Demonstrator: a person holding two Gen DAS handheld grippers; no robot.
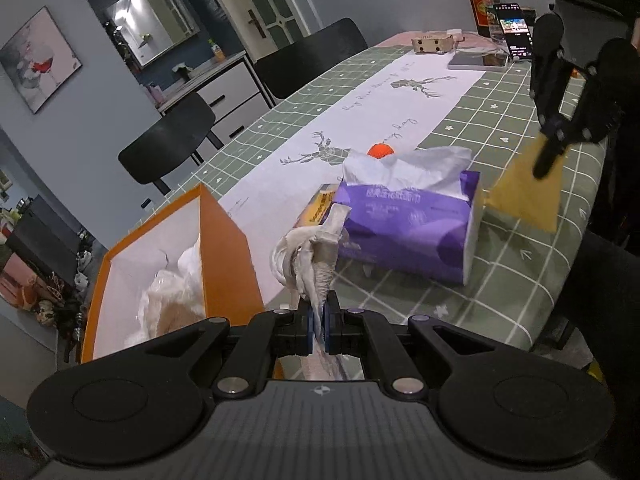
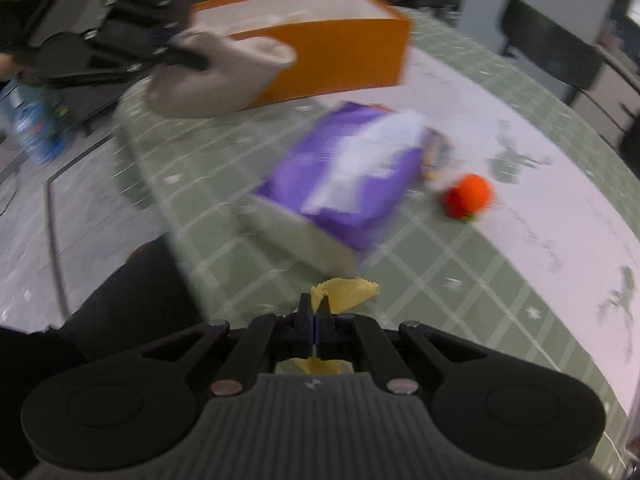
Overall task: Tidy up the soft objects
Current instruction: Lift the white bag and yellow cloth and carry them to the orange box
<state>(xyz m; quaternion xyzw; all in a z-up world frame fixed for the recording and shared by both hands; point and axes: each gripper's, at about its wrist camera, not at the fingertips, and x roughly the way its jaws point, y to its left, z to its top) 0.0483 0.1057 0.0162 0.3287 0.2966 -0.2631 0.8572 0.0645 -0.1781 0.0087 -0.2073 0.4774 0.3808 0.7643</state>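
The left claw (image 1: 318,322) is clamping a whitish sock-like cloth (image 1: 310,256); its jaws are closed onto the fabric, which is sticking up and forward between the blue pads. To the left of this claw, just beside it, an orange box (image 1: 230,248) is standing open on the tabletop (image 1: 500,280), with pale soft items (image 1: 172,296) lying inside. Ahead and slightly to the right of the claw, a purple tissue pack (image 1: 404,220) is resting on the tabletop with white tissue protruding from its top. A small yellow-edged packet (image 1: 318,208) is lying against the pack's far-left side. Beyond the pack, an orange ball (image 1: 380,150) is partly showing.

Farther right in the left wrist view, the right claw (image 1: 550,160) is hanging above the tabletop with a yellow cloth (image 1: 524,196) drooping from it.

The right wrist view is blurred. The right claw (image 2: 316,312) is pinching the yellow cloth (image 2: 348,290), jaws closed on it, with the cloth's serrated edge folding forward and to the right. Ahead of this claw, the tissue pack (image 2: 344,176) is lying on the tabletop (image 2: 200,184). Up and to the left, the left claw (image 2: 188,54) is holding the whitish cloth (image 2: 216,76) in front of the orange box (image 2: 340,56). To the right of the pack, the orange ball (image 2: 470,196) is sitting on the tabletop.
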